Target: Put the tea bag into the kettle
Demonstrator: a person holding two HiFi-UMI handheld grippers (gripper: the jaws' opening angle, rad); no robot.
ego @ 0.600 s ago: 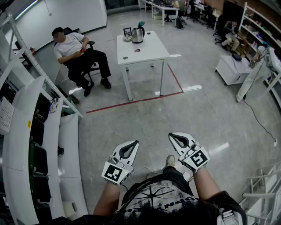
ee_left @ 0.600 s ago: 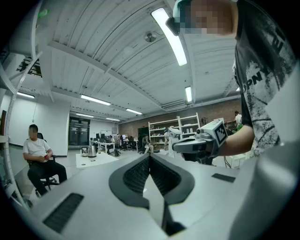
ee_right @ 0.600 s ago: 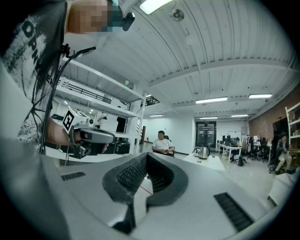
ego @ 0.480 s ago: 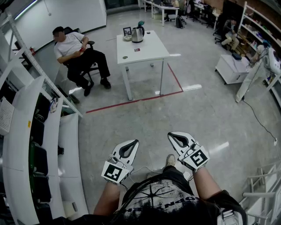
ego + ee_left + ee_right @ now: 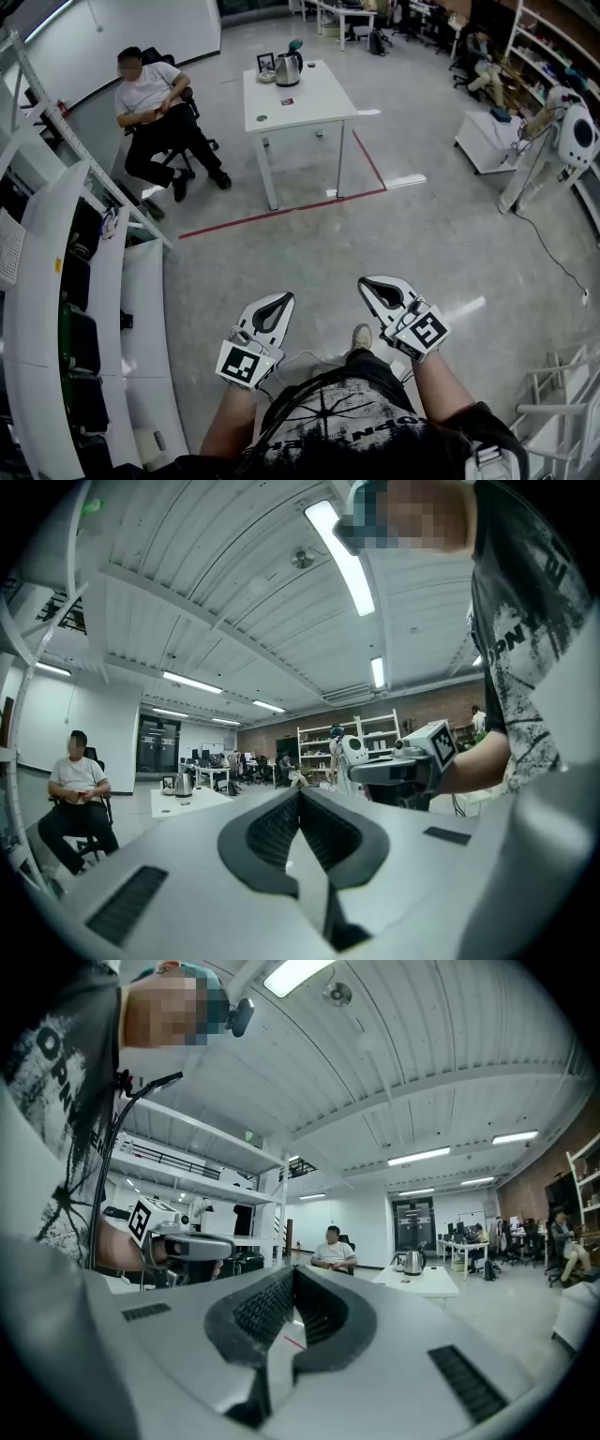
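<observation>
As gripper views show closer than head view, left gripper [image 5: 300, 795] and right gripper [image 5: 293, 1270] fingers [image 5: 267, 834] meet, empty.

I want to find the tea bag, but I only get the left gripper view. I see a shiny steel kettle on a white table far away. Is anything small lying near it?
Observer: Yes. The head view shows a small dark flat packet on the white table, on our side of the shiny steel kettle. It is too small to say whether it's the tea bag.
Operator: Is my right gripper holding something?
Observer: No. The right gripper view shows the right gripper with its jaws shut and nothing between them.
Operator: What's on the floor over there?
Observer: A red tape line runs along the floor beside the table's near legs.
</observation>
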